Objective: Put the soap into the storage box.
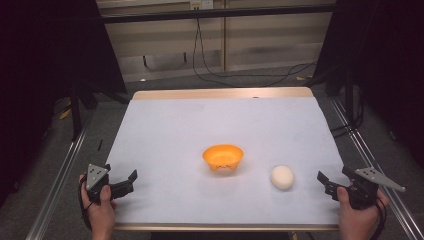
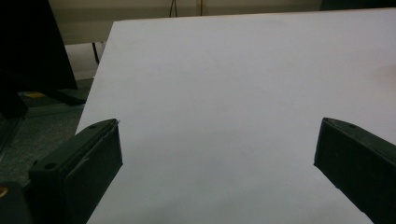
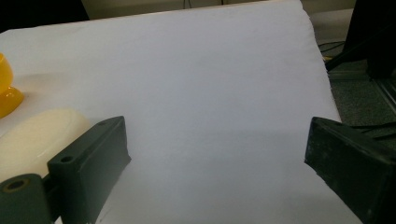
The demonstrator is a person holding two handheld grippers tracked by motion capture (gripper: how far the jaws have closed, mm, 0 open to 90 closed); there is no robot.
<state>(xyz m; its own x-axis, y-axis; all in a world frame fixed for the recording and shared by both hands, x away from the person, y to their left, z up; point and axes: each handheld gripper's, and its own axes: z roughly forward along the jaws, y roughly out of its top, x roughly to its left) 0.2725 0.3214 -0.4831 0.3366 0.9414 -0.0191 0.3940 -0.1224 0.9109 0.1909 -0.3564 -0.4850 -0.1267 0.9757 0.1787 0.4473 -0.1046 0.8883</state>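
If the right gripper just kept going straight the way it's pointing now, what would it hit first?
Probably nothing: ahead of the open right gripper lies bare table cover. The cream ball sits just beside its line, so it might get brushed; depth is unclear.

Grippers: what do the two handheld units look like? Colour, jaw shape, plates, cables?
Both are black. The left gripper and right gripper each carry a grey three-cornered plate with small holes on top. Jaws are blocky, flat-faced black fingers with round screw holes on the upper side. A dark cable loops by each wrist. Forearms are bare where visible; no sleeves in frame.
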